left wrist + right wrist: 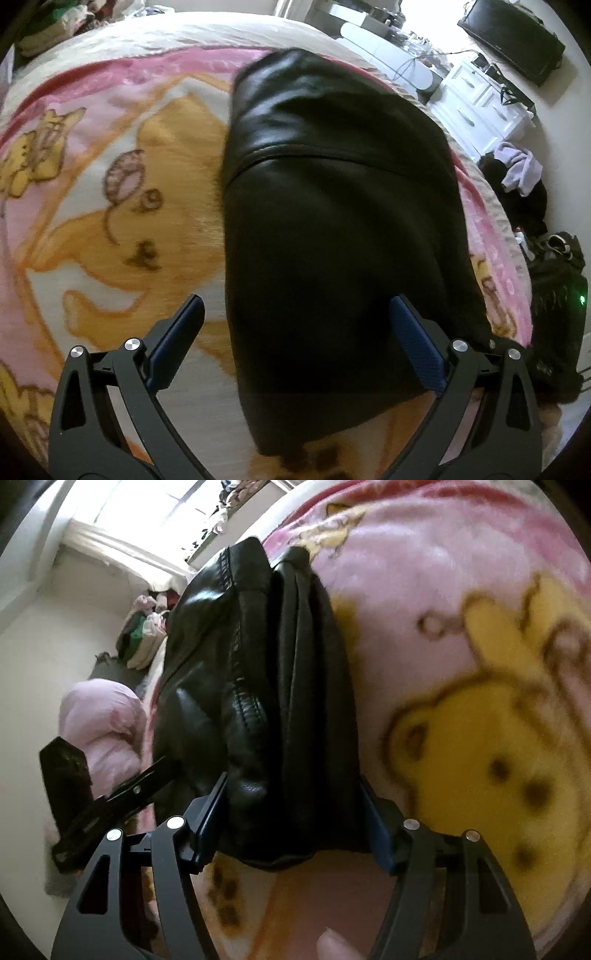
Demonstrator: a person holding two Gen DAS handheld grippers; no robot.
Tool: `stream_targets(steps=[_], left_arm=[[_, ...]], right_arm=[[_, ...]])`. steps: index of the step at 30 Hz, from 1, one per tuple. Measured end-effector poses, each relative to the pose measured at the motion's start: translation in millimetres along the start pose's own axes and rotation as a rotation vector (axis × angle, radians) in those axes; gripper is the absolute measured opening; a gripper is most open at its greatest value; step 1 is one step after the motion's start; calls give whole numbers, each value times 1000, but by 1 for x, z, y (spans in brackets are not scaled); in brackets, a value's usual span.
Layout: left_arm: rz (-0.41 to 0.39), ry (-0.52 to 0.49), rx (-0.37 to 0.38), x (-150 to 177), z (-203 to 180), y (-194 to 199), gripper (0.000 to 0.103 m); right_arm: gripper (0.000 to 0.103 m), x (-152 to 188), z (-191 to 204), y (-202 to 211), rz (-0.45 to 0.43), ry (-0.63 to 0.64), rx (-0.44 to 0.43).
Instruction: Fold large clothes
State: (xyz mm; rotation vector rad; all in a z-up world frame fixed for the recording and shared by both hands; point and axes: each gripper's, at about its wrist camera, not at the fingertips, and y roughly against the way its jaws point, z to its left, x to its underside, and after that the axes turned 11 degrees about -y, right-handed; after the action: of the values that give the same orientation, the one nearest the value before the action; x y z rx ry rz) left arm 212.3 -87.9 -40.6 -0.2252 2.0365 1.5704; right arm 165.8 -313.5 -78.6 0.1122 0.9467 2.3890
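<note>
**Black leather garment lies lengthwise ahead of both tools on a bed**

On the left, the left tool (295, 332) hangs over a bed covered by a pink blanket (110, 166) printed with yellow cartoon bears. Its jaws stand wide apart and hold nothing; one blue pad is over the blanket, the other over the dark leather.

In the middle lies the black leather garment (332, 221), already folded into a long, narrow bundle. Its long axis runs straight away from both tools toward the far edge of the bed, with its near end just below them.

On the right, the right tool (291, 827) straddles that near end. The folded layers sit between its partly open jaws, the pads close beside the leather on both sides; whether they press on it cannot be told.

Judging by this, the right tool is nearer and better placed to lift the near end and fold it away along the length.
</note>
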Motion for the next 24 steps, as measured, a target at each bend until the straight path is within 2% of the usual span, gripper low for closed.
stream_targets(steps=[4, 6, 7, 8, 12, 15, 20, 24], left_arm=[[-8, -17, -24, 4, 0, 3, 93], [-2, -11, -17, 4, -1, 0, 94], [-2, -6, -9, 5, 0, -1, 94], [-4, -4, -2, 5, 0, -1, 94], [-8, -4, 1, 6, 1, 0, 94], [-11, 3, 2, 7, 2, 0, 94], [-12, 8, 5, 10, 1, 0, 94], [-14, -4, -5, 11, 0, 0, 94]], right_arm=[[65, 6, 0, -3, -48, 4, 13], [72, -2, -4, 1, -31, -18, 17], [80, -5, -5, 6, -25, -35, 8], [82, -7, -4, 11, -33, -37, 4], [85, -27, 22, 44, -177, 45, 31], [85, -45, 51, 50, -242, 127, 38], [84, -88, 99, 21, -262, 261, 117], [80, -110, 115, -12, -281, 337, 266]])
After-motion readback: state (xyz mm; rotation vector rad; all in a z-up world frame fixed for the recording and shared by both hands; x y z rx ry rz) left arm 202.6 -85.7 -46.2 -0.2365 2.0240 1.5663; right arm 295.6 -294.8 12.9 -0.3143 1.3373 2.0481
